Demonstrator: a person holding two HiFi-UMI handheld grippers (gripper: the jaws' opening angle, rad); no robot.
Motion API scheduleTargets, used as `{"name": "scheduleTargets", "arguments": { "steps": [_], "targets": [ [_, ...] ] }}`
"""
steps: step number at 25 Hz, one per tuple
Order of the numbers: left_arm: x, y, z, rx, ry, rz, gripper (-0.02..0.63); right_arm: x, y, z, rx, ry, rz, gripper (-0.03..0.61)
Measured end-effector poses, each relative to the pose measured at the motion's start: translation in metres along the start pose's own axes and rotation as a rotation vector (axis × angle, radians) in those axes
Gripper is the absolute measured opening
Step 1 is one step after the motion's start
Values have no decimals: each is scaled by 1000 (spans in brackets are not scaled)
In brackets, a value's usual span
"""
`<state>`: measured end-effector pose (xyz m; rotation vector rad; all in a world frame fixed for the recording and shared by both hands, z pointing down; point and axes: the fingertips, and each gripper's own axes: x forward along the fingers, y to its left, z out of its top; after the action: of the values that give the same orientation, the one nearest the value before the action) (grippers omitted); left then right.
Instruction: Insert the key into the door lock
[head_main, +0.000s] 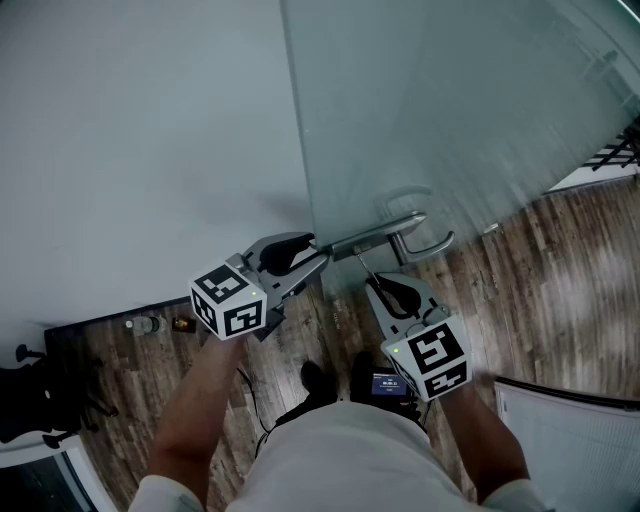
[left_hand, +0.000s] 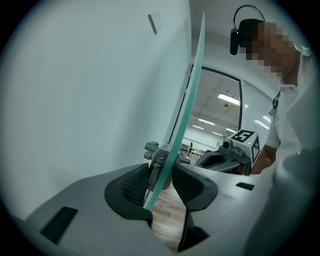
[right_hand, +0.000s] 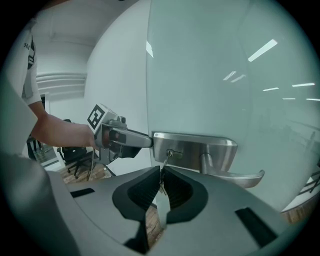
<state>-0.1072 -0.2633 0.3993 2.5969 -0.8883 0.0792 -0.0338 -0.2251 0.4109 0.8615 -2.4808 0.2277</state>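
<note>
My right gripper (right_hand: 161, 181) has its jaws closed on the key (right_hand: 164, 163), which slants up from between the pads into the keyhole (right_hand: 170, 152) at the left end of the metal lock plate (right_hand: 205, 149). The key's tip is out of sight inside the lock and its head is buried between my pads. Something small hangs just below it there that I cannot make out. In the head view the key (head_main: 361, 262) is only a thin line between my right gripper (head_main: 370, 278) and the lock plate (head_main: 372, 238). The lever handle (right_hand: 236, 174) sticks out to the right of the keyhole, free of both jaws. My left gripper (left_hand: 162, 178) has its jaws closed on the edge of the glass door (left_hand: 188, 112), right at the level of the lock hardware. From its own view the glass shows edge-on as a green strip running up out of the pads, and the metal fitting behind it is partly covered. In the head view my left gripper (head_main: 320, 257) meets the glass door (head_main: 450, 110) at the plate's left end, with the white wall (head_main: 150, 130) beside it and the wooden floor (head_main: 545, 300) below. My forearms are cut off at the bottom of that view.
</note>
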Motion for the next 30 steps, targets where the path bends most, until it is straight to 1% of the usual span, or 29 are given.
{"name": "scheduleTargets", "arguments": {
  "steps": [10,20,24,30],
  "targets": [
    [-1,0,1,-11,-11,1,156,-1,0,3,-37,3,-11,28],
    [0,0,0,-19,-14,-1,156,0,0,3,-51,3,-20,27],
    [0,1,0,-23,-14,-1,156,0,-1,4,-73,5,-30,28],
    [0,1,0,-24,-18,-2,156,-2,-1,6,-77,2,-33,27]
  ]
}}
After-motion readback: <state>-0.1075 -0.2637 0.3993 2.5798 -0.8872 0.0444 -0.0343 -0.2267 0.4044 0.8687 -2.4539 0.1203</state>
